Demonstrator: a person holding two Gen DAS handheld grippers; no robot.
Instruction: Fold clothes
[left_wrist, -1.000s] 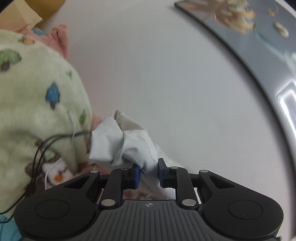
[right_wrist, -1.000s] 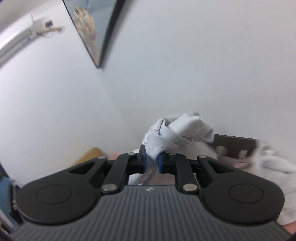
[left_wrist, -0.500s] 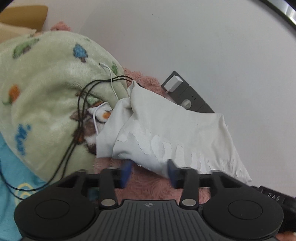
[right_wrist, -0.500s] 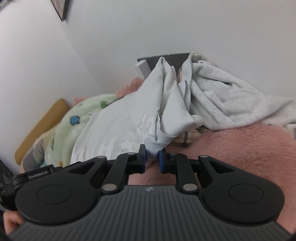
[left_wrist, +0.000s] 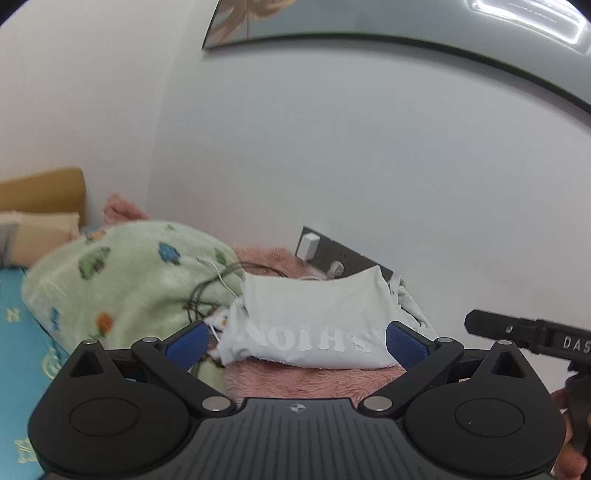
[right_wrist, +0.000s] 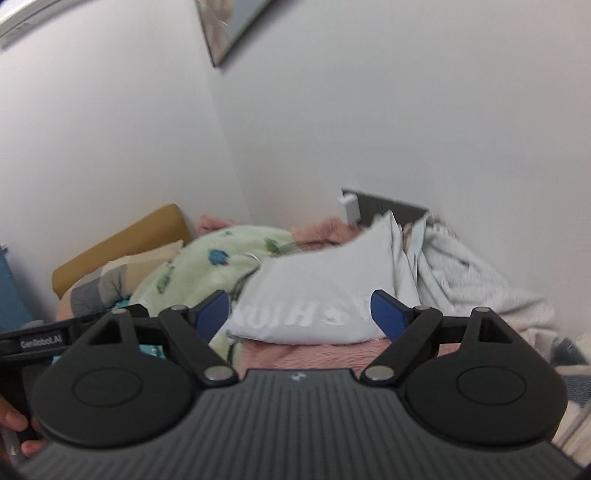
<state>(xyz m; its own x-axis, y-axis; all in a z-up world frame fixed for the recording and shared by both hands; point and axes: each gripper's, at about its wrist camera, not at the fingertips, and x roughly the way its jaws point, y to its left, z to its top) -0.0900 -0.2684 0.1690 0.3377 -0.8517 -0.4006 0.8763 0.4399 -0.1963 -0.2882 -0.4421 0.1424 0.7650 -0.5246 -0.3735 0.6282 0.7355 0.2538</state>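
Jaws of the left gripper (left_wrist: 295, 341) and right gripper (right_wrist: 301, 314) are opening, spread wide with nothing pinched between their blue pads. Apart from both, the folded white shirt (left_wrist: 314, 317) lies on the pink blanket (left_wrist: 306, 382) at the bed's wall edge, beside a green patterned blanket (left_wrist: 125, 284) and a grey garment (right_wrist: 476, 273).

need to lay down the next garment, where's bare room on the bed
Free: the pink fleece strip in front of the folded white shirt. Crowded: green blanket with cables to its left, crumpled white garment to its right, wall behind.
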